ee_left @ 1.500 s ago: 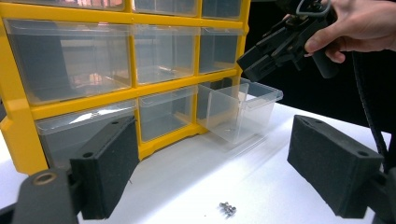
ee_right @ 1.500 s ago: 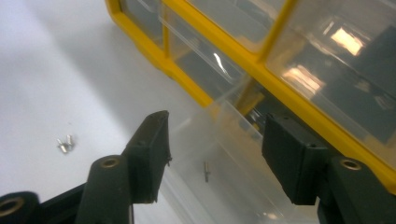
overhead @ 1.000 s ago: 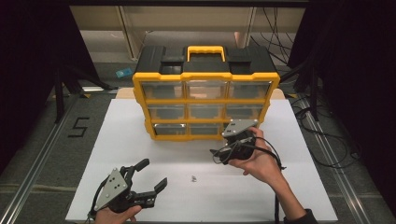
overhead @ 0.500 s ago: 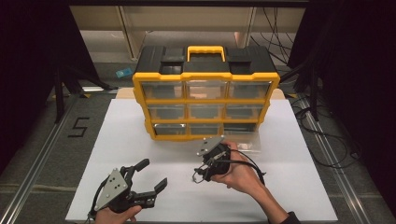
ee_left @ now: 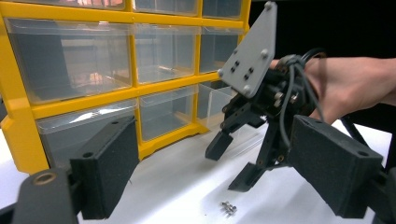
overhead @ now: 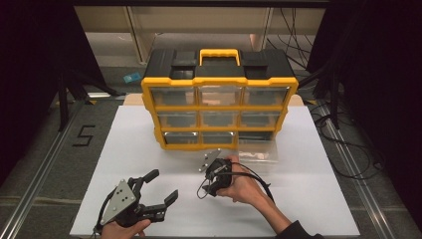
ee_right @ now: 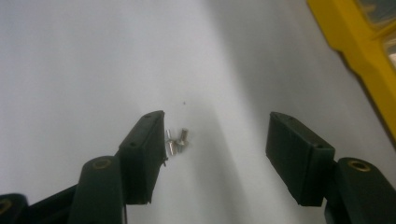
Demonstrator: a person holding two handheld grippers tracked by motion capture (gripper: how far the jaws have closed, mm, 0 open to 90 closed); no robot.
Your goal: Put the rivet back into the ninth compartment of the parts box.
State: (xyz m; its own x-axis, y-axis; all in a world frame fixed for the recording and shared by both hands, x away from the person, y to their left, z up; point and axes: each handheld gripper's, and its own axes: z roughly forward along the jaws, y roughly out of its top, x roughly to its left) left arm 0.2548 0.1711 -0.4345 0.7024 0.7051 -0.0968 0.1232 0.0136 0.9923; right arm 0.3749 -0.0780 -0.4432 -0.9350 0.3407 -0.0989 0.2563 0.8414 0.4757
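A few small metal screws (ee_right: 176, 142) lie on the white table (overhead: 124, 149); in the left gripper view the screws (ee_left: 229, 208) sit just below the other gripper. My right gripper (overhead: 205, 183) points down at them, open. Its jaws have just been closing, and the screws lie between them beside one pad (ee_right: 147, 149), not pressed. My right gripper (ee_right: 215, 116) hovers just above the table. My left gripper (overhead: 164, 184) rests open at the front left, nothing between its fingers, facing the right gripper (ee_left: 231, 163).
A yellow and black organizer (overhead: 219, 84) with clear drawers stands at the back middle. One clear drawer (overhead: 256, 154) lies pulled out on the table before its empty bottom right slot. Black cables trail at the right.
My right gripper has come down and to the left, from the organizer's front to the screws in the middle of the table. Its jaws are narrower. The left gripper has not moved.
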